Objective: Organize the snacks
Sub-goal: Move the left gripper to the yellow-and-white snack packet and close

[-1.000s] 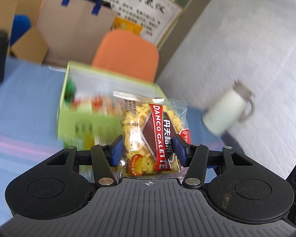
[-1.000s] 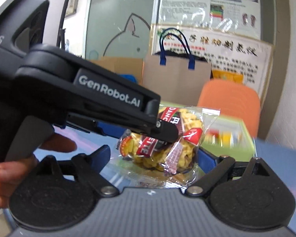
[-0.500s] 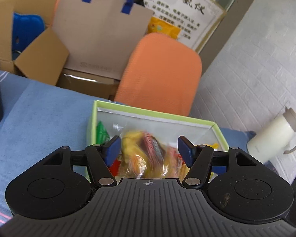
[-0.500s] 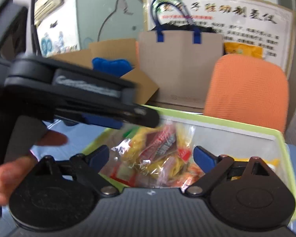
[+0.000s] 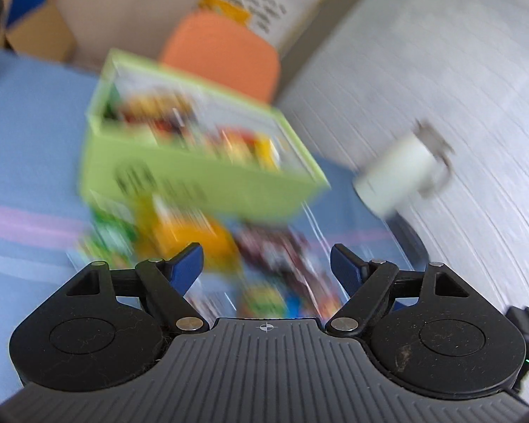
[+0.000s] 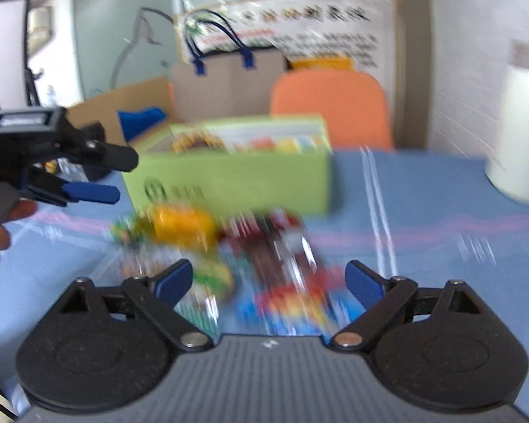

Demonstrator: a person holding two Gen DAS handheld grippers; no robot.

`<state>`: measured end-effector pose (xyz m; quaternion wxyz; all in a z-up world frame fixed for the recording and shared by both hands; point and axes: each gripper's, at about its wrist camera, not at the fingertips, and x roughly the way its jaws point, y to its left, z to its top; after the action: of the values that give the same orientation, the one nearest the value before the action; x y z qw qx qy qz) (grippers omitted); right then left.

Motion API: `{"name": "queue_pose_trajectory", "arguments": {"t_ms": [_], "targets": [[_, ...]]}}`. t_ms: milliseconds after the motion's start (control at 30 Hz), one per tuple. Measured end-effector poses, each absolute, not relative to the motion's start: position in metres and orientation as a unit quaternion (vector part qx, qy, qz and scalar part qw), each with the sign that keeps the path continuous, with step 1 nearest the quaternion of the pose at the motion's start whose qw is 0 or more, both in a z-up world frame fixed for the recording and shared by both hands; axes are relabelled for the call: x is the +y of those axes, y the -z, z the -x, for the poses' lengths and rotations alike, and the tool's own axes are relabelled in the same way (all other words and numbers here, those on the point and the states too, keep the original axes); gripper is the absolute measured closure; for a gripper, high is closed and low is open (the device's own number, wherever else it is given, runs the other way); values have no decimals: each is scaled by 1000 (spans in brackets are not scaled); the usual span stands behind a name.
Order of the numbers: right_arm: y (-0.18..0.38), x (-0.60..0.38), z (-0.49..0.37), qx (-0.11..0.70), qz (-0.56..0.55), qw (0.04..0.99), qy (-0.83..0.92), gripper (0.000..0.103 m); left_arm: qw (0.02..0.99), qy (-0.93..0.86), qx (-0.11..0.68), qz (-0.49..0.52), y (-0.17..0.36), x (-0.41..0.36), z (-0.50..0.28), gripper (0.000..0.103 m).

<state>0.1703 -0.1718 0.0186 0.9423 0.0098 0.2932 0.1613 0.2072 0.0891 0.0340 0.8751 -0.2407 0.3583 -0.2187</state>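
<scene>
A: where's the snack stuff sitting?
B: green box (image 5: 201, 179) is open on the tabletop (image 5: 28, 162), packets (image 5: 197, 130) inside. A loose pile of snack packets (image 6: 229, 246) lies right in front of it, too blurry to read.

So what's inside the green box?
The green box holds colorful snack packets, red, yellow and orange. The pictures are too blurry to tell which snacks or how many, and its front wall hides whatever lies lower down.
</scene>
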Motion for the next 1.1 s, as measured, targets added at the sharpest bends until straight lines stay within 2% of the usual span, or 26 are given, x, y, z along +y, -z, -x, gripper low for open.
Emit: {"name": "queue_pose_trajectory", "arguments": {"t_ms": [100,233,367,600,700,867,1033,1100], "targets": [[-1,-174,-154,311,-17,937,-159,10,854,238,388,253,-12,66,-184,37],[2,-176,-136,297,28,946,-126,10,839,235,417,261,5,54,-160,37],[8,-186,-115,311,1,943,-123,10,838,218,424,265,11,54,-151,37],[11,-180,-90,318,-35,937,-138,10,821,313,420,227,-11,15,-186,34],[12,-178,-92,323,-38,937,-127,10,784,356,458,223,-3,-17,-210,38],[14,-178,-90,332,-40,933,-136,10,791,350,472,171,7,-46,-221,38],[14,-168,-97,337,-44,925,-172,10,775,354,482,204,20,-44,-216,38],[11,-160,-103,343,-13,918,-196,10,780,342,481,207,22,-37,-209,41]]}}
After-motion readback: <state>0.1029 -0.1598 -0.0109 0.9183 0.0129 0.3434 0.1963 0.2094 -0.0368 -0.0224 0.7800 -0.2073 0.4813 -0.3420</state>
